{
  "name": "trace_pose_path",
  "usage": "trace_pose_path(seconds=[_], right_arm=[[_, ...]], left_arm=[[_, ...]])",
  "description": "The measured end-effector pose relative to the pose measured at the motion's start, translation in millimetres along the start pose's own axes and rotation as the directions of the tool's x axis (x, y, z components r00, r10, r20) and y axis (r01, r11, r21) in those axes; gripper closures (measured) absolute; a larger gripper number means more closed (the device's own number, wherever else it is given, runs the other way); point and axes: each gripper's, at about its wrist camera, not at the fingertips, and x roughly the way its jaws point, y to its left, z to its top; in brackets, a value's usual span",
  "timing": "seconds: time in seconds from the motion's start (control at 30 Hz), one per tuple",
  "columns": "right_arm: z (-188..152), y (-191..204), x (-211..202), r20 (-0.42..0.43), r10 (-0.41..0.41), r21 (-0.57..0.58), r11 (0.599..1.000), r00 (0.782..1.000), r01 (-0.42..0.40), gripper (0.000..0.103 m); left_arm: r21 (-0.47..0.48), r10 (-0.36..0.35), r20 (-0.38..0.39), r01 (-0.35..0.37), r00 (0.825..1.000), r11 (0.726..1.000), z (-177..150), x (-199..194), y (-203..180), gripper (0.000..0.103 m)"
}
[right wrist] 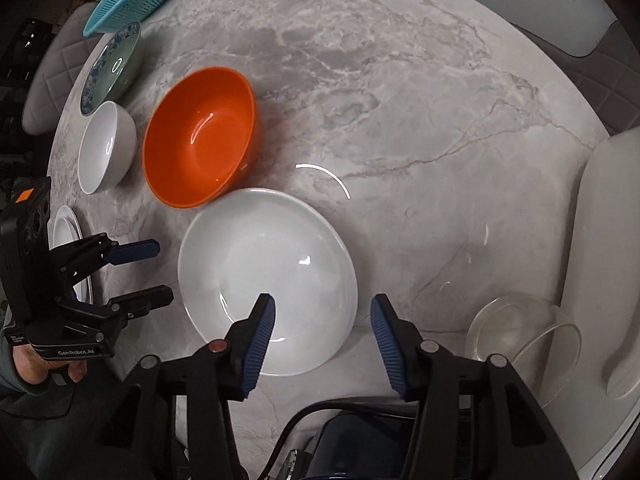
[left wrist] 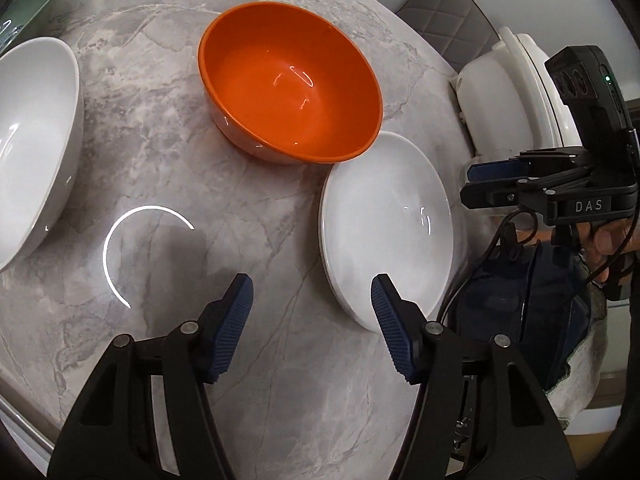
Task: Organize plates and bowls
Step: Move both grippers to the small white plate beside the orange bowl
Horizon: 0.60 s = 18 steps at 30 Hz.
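Both grippers are closing in on the white plate (right wrist: 267, 280), which is sitting on the marble table (right wrist: 400, 100) at six o'clock of the orange bowl (right wrist: 200, 136), touching it. The right gripper (right wrist: 322, 340) is straddling its near rim, jaws apart; the left gripper (left wrist: 312, 328) is gaping, empty. Next likely needs pinching the rim. Readable: "DAS", "GenRobot.AI".

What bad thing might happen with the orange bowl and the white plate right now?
1. The orange bowl leans on the rim of the white plate. Lifting or sliding the plate would probably tip or knock the bowl.
2. The right tool hangs open over the plate's near edge, gripping nothing. A shallow pinch on that smooth rim might slip.
3. A clear glass bowl sits near the table edge, hard to see, so a swinging tool might bump it.
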Motion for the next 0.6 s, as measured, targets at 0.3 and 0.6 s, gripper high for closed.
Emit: trace_pose_path(seconds=[0.3, 0.6], right_arm=[[3.1, -12.4, 22.3, -0.061, 0.02, -0.035, 0.999, 0.998, -0.022, 0.05], [15.1, -15.6, 28.6, -0.097, 0.027, -0.016, 0.999, 0.995, -0.029, 0.051]], left_arm=[[0.011, -0.013, -0.007, 0.013, 1.0, 1.0, 5.4, 27.2, -10.3, 0.044], [0.041, -0.021, -0.026, 0.022, 0.999, 0.999, 11.8, 48.3, -39.5, 0.044]])
